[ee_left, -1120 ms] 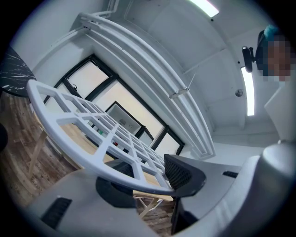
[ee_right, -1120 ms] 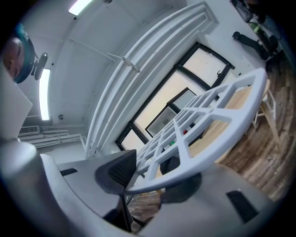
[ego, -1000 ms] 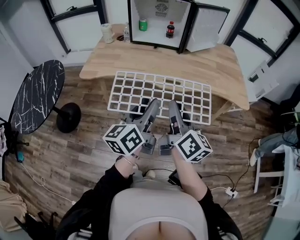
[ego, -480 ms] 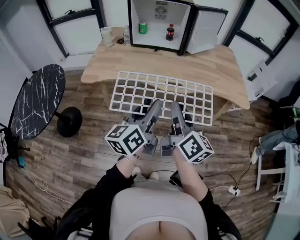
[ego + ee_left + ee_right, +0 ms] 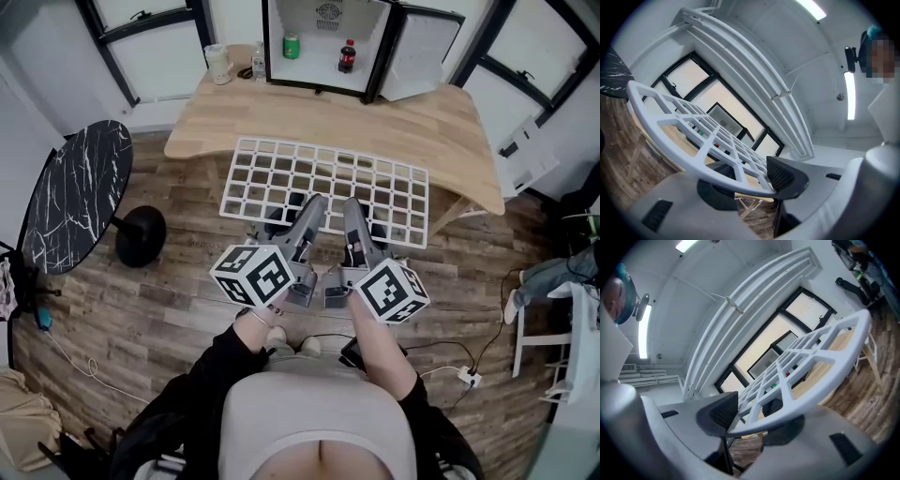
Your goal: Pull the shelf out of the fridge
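wooden table [image 5: 441, 131]: spreads wide just beyond the tips of the left gripper [image 5: 312, 211] and the right gripper [image 5: 352, 211].
fridge [image 5: 319, 33]: door swung open, standing at the table's far side, well ahead of both grippers.
shelf [image 5: 323, 183]: a white wire grid, clear of the fridge, carried in the air straight ahead of the grippers, its far part over the table's near edge.
left gripper: clamped on the shelf's near rail, left of the middle, the rail pinched between its dark pads.
right gripper: clamped on the same rail, just beside the left gripper.
cola bottle [image 5: 347, 56]: upright inside the fridge, far ahead of the right gripper.
green can [image 5: 292, 46]: upright inside the fridge, far ahead of the left gripper.
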Demonstrator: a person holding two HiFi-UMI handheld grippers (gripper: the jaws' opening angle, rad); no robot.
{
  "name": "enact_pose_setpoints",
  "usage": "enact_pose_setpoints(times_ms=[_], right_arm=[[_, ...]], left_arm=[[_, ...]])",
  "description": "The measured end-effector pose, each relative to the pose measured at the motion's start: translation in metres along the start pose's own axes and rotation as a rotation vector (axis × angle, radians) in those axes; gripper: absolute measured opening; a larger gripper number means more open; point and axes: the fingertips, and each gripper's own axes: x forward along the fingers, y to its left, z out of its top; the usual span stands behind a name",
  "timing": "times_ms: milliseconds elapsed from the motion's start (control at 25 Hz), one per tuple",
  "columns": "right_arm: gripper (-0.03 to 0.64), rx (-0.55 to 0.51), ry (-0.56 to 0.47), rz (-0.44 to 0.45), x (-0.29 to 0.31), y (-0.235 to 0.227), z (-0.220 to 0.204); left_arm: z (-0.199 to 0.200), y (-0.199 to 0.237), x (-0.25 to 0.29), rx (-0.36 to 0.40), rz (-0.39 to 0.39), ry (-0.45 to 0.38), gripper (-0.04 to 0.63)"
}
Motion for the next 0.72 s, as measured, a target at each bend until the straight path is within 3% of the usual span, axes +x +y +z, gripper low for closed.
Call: enact_pose_setpoints(times_ms=[720], right_arm=[[0.166,-0.006,0.008,0.008,0.0004,0.0059,-0.0051]], left_arm=[[0.0027,0.0033,-0.0067,-0.003,0.009,-0.006,0.186]])
